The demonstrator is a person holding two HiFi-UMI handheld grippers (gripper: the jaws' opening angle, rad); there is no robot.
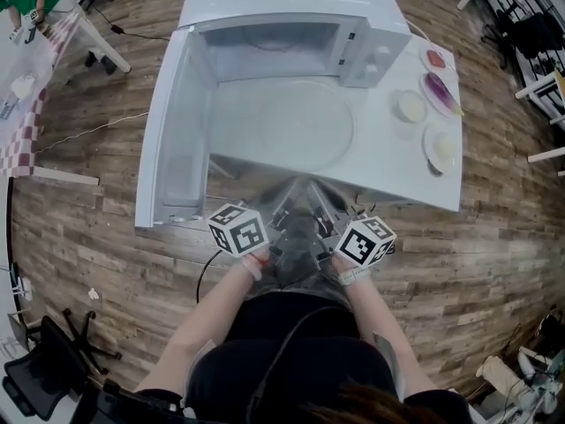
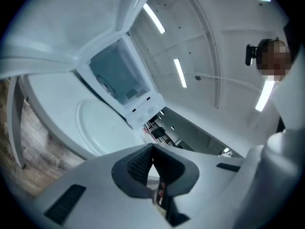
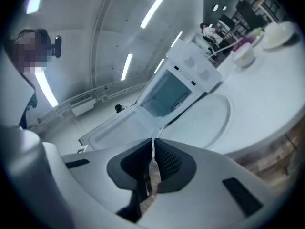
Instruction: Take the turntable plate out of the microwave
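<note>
White table [image 1: 399,168] bears microwave [image 1: 282,7] and turntable plate [image 1: 282,124]; wooden floor [image 1: 106,215] around.

Wood-plank floor [image 1: 106,237] runs all around, brown and streaky. A white table [image 1: 388,162] stands mid-room, and at the left another table [image 1: 26,140] wears a red-checked cloth. A black chair [image 1: 53,369] sits at the near left (a thin cable [image 1: 88,133] trails over the boards further off). Overhead, long strip lights [image 2: 179,73] glow on a white ceiling [image 2: 205,42].
</note>
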